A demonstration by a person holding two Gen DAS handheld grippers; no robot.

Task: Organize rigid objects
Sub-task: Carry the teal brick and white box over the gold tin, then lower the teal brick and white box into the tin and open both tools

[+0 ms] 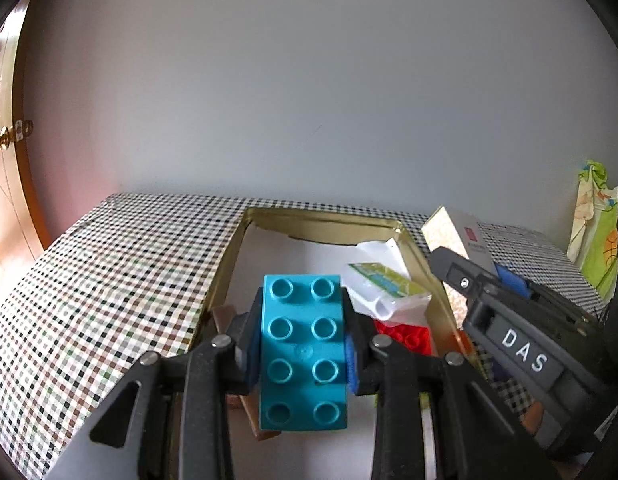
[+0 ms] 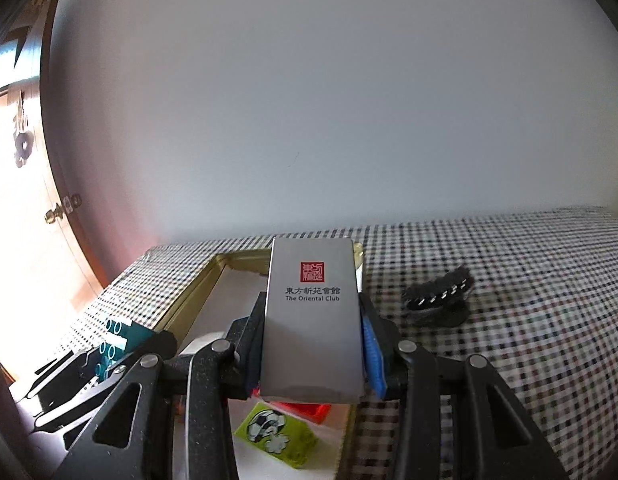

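Observation:
In the left wrist view my left gripper [image 1: 303,316] is shut on a teal studded building brick [image 1: 303,350], held over an open gold tin [image 1: 309,216] lined in white. In the right wrist view my right gripper [image 2: 313,320] is shut on a silver box printed "The Oriental Club" [image 2: 313,320], above the tin's right rim [image 2: 197,284]. That box [image 1: 473,240] and the right gripper [image 1: 509,280] show at the right of the left view. The teal brick [image 2: 119,338] and left gripper appear low left in the right view. In the tin lie a red brick [image 1: 409,334], a white tube [image 1: 383,292] and a green pack [image 2: 277,436].
The tin rests on a checked cloth [image 1: 109,280] covering the table, which ends at a plain wall. A black hair claw [image 2: 439,300] lies on the cloth right of the tin. A green-and-yellow bag [image 1: 595,232] stands at far right. A wooden door [image 1: 5,160] is at left.

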